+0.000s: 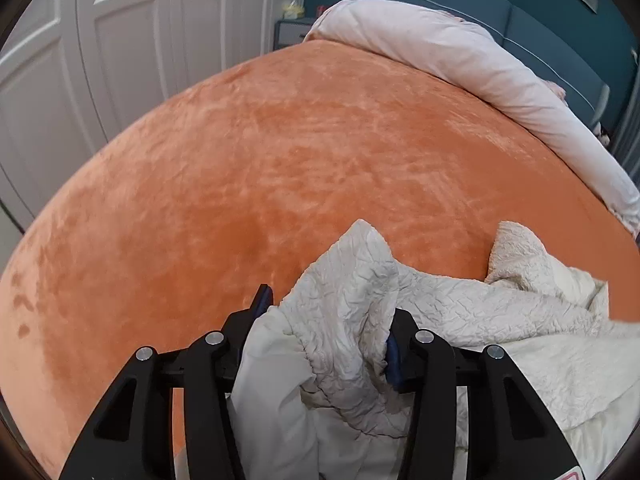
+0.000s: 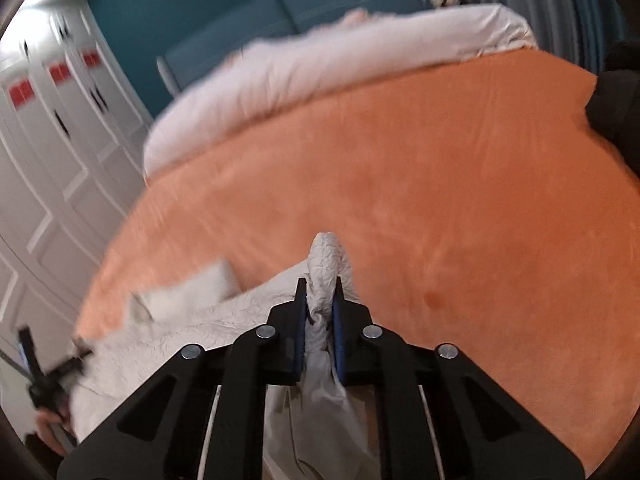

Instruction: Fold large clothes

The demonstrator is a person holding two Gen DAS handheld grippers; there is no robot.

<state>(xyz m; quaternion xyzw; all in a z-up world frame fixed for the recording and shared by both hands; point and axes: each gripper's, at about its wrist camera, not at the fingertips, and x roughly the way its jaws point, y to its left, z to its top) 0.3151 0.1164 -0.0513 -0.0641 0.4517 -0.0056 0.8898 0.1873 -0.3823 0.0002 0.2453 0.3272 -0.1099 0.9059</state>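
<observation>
A crinkled cream garment (image 1: 352, 300) lies bunched at the near edge of an orange bedspread (image 1: 280, 152), its folds trailing off to the right. The left gripper (image 1: 328, 320) holds a thick bundle of the fabric between its half-closed jaws, while the right gripper (image 2: 320, 304) has its jaws clamped nearly shut on a narrow pinch of the same garment (image 2: 326, 264), which pokes up past the fingertips. At the far side of the bed a pale duvet (image 1: 460, 60) lies rolled before a teal headboard (image 1: 560, 32), with white wardrobe doors (image 1: 100, 60) to the left.
</observation>
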